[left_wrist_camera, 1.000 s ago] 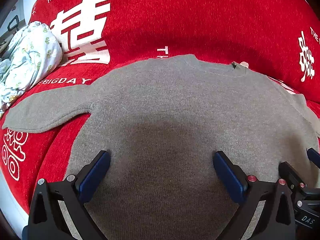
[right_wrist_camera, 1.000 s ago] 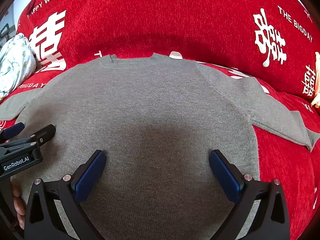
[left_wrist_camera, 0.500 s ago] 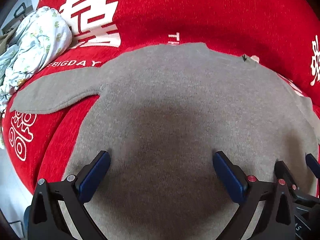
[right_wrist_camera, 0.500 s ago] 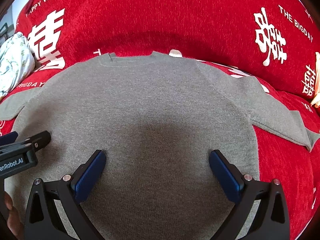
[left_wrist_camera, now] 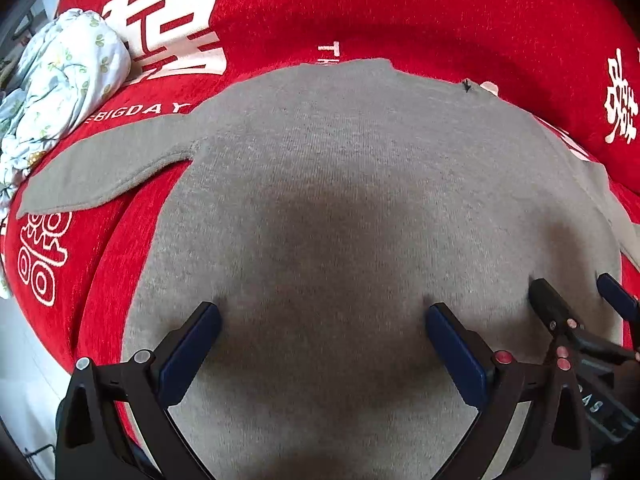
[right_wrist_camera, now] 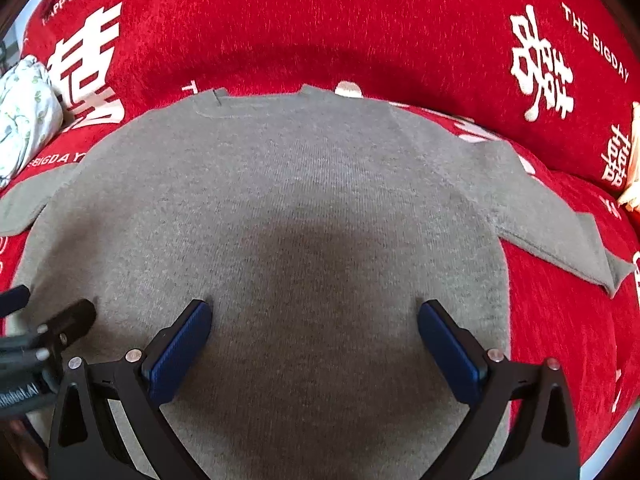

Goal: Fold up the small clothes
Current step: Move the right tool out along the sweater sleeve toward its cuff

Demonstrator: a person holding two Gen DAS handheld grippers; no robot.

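A small grey knit sweater (left_wrist_camera: 352, 184) (right_wrist_camera: 280, 200) lies flat on a red sofa cover, neckline at the far side, both sleeves spread sideways. My left gripper (left_wrist_camera: 322, 314) hovers open over the sweater's lower left body, blue pads wide apart, nothing between them. My right gripper (right_wrist_camera: 314, 312) is open the same way over the lower right body. The right gripper's fingers (left_wrist_camera: 548, 300) show at the right edge of the left wrist view. The left gripper's fingers (right_wrist_camera: 76, 316) appear blurred at the left edge of the right wrist view.
A red sofa cover (left_wrist_camera: 440, 20) (right_wrist_camera: 360, 20) with white characters and lettering lies under everything. A bundle of pale floral cloth (left_wrist_camera: 60, 92) (right_wrist_camera: 24, 116) sits at the far left. The sofa's front edge drops off at lower left (left_wrist_camera: 24, 360).
Both grippers have come lower and closer over the sweater's body; the left one dropped more and drifted slightly. Both jaws stayed open. The sweater has not moved.
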